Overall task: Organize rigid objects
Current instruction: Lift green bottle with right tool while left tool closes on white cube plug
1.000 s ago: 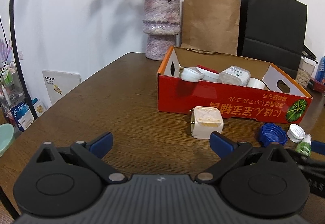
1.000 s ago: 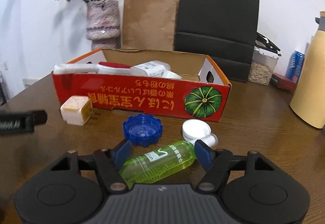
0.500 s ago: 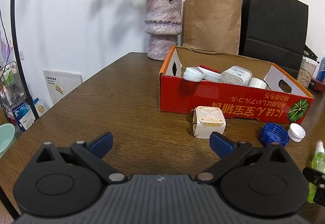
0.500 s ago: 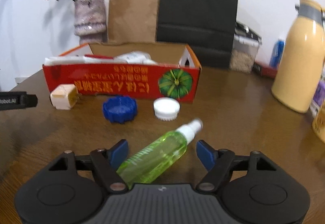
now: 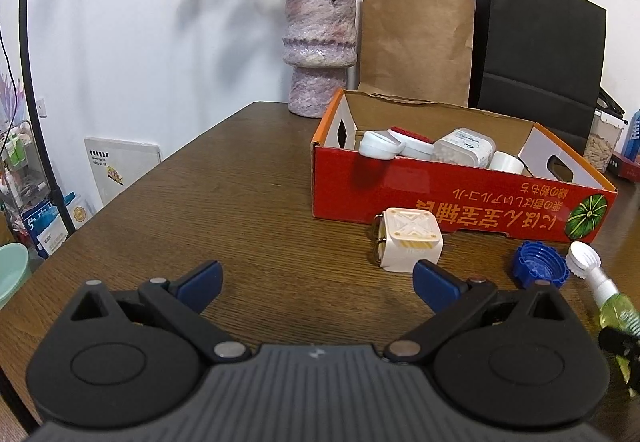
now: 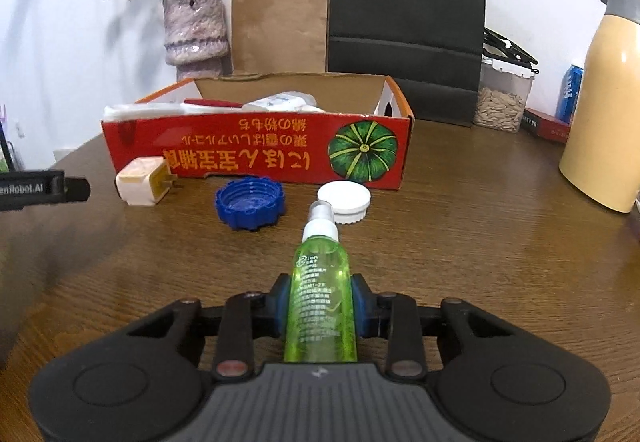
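The right tongs (image 6: 320, 306) are closed on the green spray bottle (image 6: 320, 294), blue pads pressing its body from both sides, with the white nozzle pointing away toward the red box (image 6: 256, 149). The bottle lies low over the surface (image 6: 460, 250), near the middle, its nozzle just short of the white cap (image 6: 344, 199). The left tongs (image 5: 316, 280) stand wide with nothing between them, hovering over bare wood on the left.

The step in hand looks like carrying the bottle into the box. To do it well, lift straight up first so the nozzle clears the white cap and the blue cap (image 6: 250, 201) beside it. Keep the grip on the bottle's body as it is; the smooth plastic could slide if tilted steeply nose-down. Raise it above the box's near wall before moving forward, since that wall stands between the bottle and the inside.

The box's left half is already crowded with white containers; its right end, behind the pumpkin picture, looks free and is probably the better spot. The white plug adapter (image 6: 142, 181) lies at the box's left front, out of the path. On the right, the yellow flask (image 6: 604, 101) stands well apart, so there is room to swing that way.
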